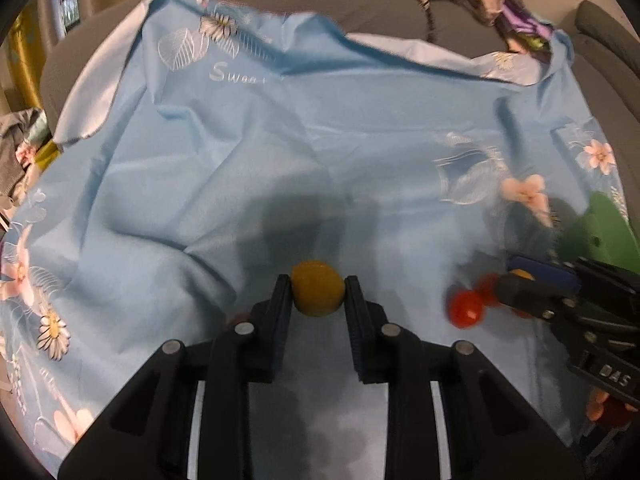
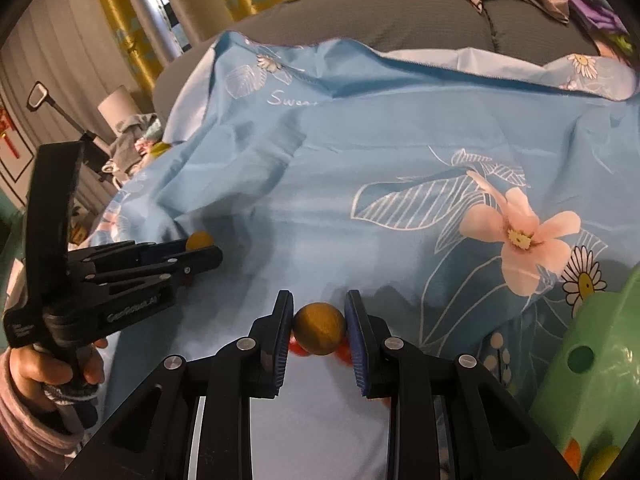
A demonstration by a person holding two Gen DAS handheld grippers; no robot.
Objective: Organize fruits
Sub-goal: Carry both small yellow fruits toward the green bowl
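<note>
**Readable lettering**

The blue sheet (image 2: 360,128) carries white script starting "Swee", cut off by a fold; in the left wrist view it blurs to "Swee" at best. The right gripper (image 1: 516,286) body shows white letters "DAS". The left gripper (image 2: 200,250) body bears a white brand line, too blurred to read.

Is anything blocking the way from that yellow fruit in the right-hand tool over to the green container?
Nothing visible does. The right gripper holds a yellow fruit, and only flat blue cloth lies between it and the green container.
</note>
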